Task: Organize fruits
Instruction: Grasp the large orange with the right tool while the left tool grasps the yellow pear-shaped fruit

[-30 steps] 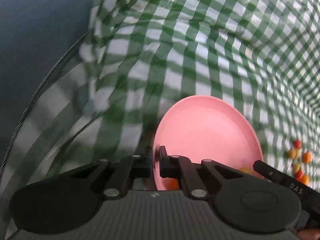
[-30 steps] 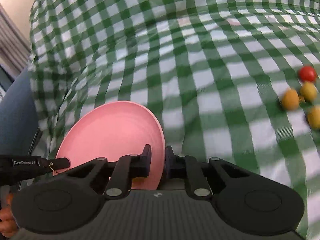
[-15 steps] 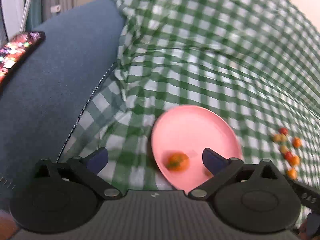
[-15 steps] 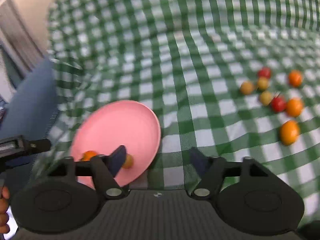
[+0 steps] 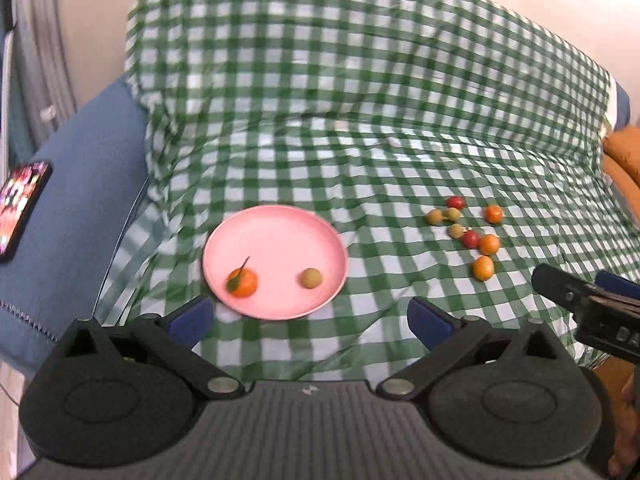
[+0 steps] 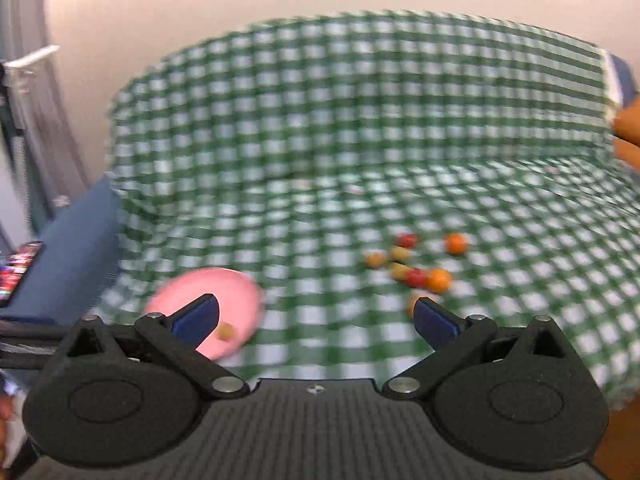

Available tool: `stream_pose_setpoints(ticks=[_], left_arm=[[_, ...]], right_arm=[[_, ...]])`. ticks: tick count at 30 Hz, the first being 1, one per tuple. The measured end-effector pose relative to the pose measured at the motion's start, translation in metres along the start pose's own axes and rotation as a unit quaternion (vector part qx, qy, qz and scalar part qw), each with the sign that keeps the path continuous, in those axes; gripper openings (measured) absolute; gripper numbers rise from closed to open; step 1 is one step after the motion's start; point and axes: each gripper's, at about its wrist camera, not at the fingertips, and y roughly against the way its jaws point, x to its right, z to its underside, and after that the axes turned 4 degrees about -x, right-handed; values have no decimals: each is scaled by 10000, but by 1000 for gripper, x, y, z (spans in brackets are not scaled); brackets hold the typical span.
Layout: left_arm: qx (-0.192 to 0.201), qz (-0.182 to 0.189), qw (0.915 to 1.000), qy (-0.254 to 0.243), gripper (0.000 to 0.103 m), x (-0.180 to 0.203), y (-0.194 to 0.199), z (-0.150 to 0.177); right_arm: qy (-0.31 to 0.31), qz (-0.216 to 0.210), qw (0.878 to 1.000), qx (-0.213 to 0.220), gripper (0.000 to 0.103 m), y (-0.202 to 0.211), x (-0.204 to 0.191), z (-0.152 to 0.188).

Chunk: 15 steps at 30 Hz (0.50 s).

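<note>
Fruits: left wrist view, orange [image 5: 242, 282] and green one [image 5: 311, 278] now lie on pink plate [image 5: 276, 220] at centre; a second ago both hand-held grippers were clenched there. Left hand-held gripper [image 5: 308, 318] released, empty. Loose pile [image 5: 468, 232] centre-right remains. Right wrist view, blurred: right hand-held gripper [image 6: 316, 316] released, backed away; pile next, probably.

Green-checked cloth [image 5: 360, 140] over sofa [image 5: 80, 184]: pink plate [image 5: 276, 236], 8 loose fruits [image 5: 466, 232].

The only readable lettering is a cut-off white "DA" on the black body of the right gripper [image 5: 592, 314], at the left wrist view's edge.
</note>
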Motion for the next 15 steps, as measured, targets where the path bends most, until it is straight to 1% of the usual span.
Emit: stream_pose_setpoints(ticks=[3, 8, 10, 12, 15], left_arm=[[-79, -83, 9999, -127, 103, 23, -9, -7], [-151, -97, 9996, -218, 103, 48, -40, -31], [-230, -35, 9994, -241, 103, 56, -59, -44], [-317, 39, 9991, -261, 103, 66, -80, -59], [-337, 81, 9989, -308, 103, 83, -117, -80]], right_arm=[[-186, 236, 9995, 74, 102, -2, 29, 4], [-446, 646, 9969, 65, 102, -26, 71, 7], [-524, 760, 9957, 31, 102, -43, 82, 8], [-582, 789, 9952, -13, 102, -63, 94, 7], [-859, 1084, 9903, -141, 102, -104, 118, 5]])
